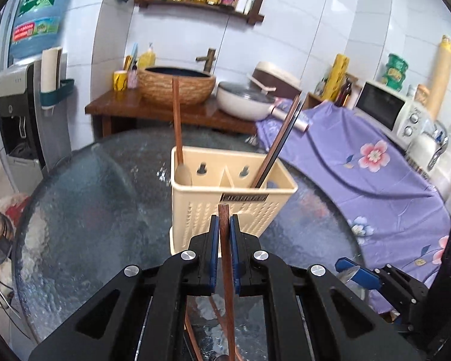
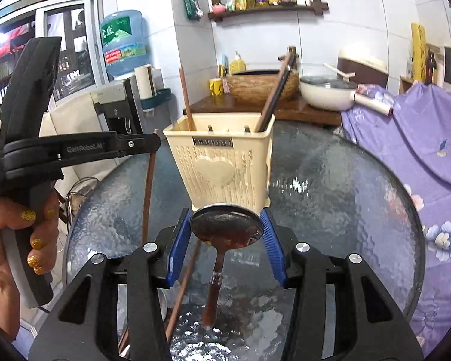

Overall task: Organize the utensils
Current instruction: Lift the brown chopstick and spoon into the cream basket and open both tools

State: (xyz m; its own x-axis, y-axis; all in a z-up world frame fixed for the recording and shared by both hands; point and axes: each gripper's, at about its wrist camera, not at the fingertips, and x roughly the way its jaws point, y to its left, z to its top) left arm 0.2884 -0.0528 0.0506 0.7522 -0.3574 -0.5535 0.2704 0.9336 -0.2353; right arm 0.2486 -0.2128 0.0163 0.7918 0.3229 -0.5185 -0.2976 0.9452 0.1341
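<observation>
Between the left jaws: a single brown chopstick (image 1: 224,225) is being pinched near its upper end, its length hanging down toward the worktop (image 1: 90,210); the left gripper (image 1: 224,228) is closing down to almost nothing on it.
Chopstick handling: it is looking light, stiff and slim (likely to swivel in a pinch this close to the end), so a hold nearer the middle would be steadying it better.
Between the right jaws: a metal spoon (image 2: 227,225) is sitting bowl-first across the right gripper (image 2: 227,230), both blue pads pressing its rim, jaws about half spread, its brown handle trailing down.
Spoon handling: smooth, hard and slippery at the bowl; the handle looks the surer place.
Beyond: the cream utensil holder (image 2: 222,162) is standing upright on the glass worktop, already holding a wooden spoon (image 1: 179,138) in its left compartment and chopsticks (image 1: 281,141) in its right.
</observation>
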